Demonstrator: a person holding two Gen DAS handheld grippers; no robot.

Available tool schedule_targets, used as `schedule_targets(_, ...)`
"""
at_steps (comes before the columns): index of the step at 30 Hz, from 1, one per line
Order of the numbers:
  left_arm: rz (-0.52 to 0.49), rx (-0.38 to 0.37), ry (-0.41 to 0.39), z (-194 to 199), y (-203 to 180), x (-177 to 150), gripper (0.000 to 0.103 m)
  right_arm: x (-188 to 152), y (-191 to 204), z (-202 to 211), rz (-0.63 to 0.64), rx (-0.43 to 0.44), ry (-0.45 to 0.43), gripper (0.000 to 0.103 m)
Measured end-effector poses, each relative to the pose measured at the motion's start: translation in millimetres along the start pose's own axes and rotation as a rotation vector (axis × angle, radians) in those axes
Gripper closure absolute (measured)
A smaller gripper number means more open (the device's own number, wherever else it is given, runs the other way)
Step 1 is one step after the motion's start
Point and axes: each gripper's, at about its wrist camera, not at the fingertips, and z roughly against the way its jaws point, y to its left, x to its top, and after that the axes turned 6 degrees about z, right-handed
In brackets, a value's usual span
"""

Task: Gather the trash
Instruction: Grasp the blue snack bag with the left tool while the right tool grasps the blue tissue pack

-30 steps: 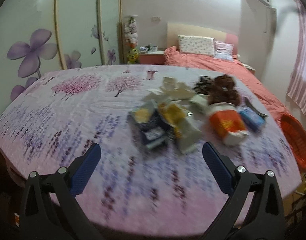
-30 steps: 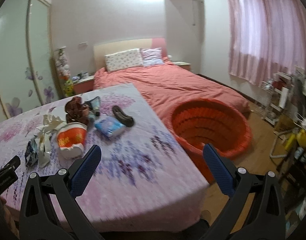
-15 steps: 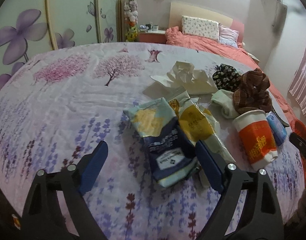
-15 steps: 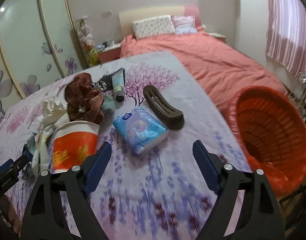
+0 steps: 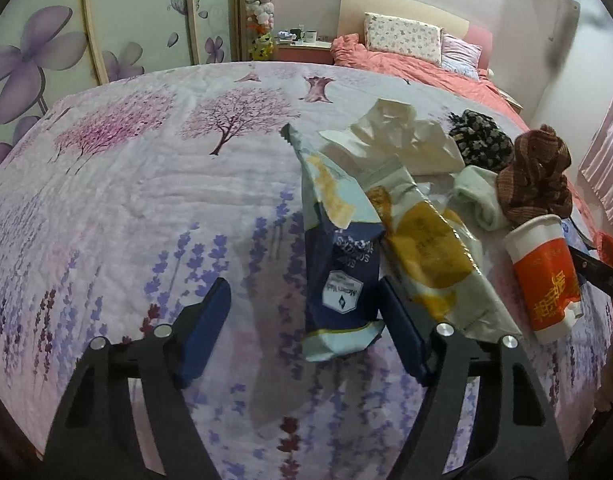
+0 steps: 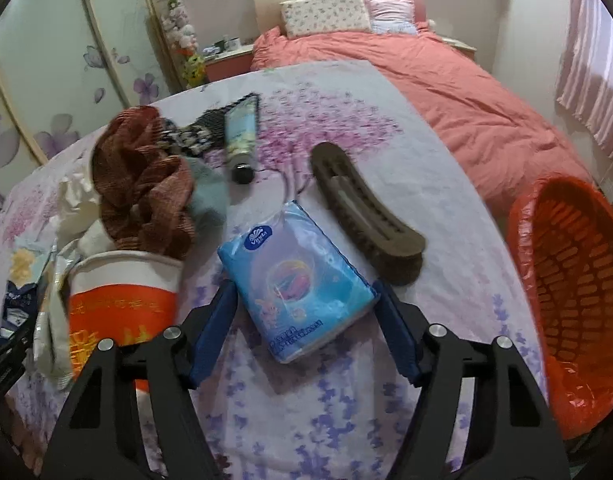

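In the left wrist view my left gripper (image 5: 302, 312) is open, its fingers on either side of the near end of a navy and pale-blue snack wrapper (image 5: 338, 256) lying on the floral bed cover. A yellow wrapper (image 5: 430, 256), crumpled white paper (image 5: 390, 140) and an orange paper cup (image 5: 542, 272) lie to its right. In the right wrist view my right gripper (image 6: 306, 328) is open around a blue tissue pack (image 6: 294, 280). The orange cup (image 6: 118, 304) lies left of it. An orange trash basket (image 6: 570, 300) stands beside the bed at right.
A brown hair clip (image 6: 366, 216), a hand-cream tube (image 6: 240, 132), a brown knitted cloth (image 6: 146, 184), a black floral cloth (image 5: 482, 144) and a pale sock (image 5: 478, 196) lie among the trash. A second bed with a coral duvet (image 6: 446, 92) stands behind. Wardrobe doors (image 5: 106, 24) are at left.
Both grippers have moved forward and down toward the bed. The left one now straddles the navy wrapper and the right one the tissue pack. Both jaws have narrowed somewhat.
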Motion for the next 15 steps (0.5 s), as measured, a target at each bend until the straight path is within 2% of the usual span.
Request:
schedule_targets(6,0.021,-0.01,0.011,-3.7,8.8,8.9,0.036,5.3,12.9,-5.4,0.029,-0.004,0.006,0.035)
schedule_targets(13,0.023,0.008,0.011,-7.7,15.9,17.0,0.036,8.8,20.5,-10.5,0.062,-0.035,0.003,0.034)
schedule_targets(15,0.023,0.003,0.011,-8.0,16.3,17.1,0.042,9.6,21.8,-11.8,0.073,-0.039,0.002,0.034)
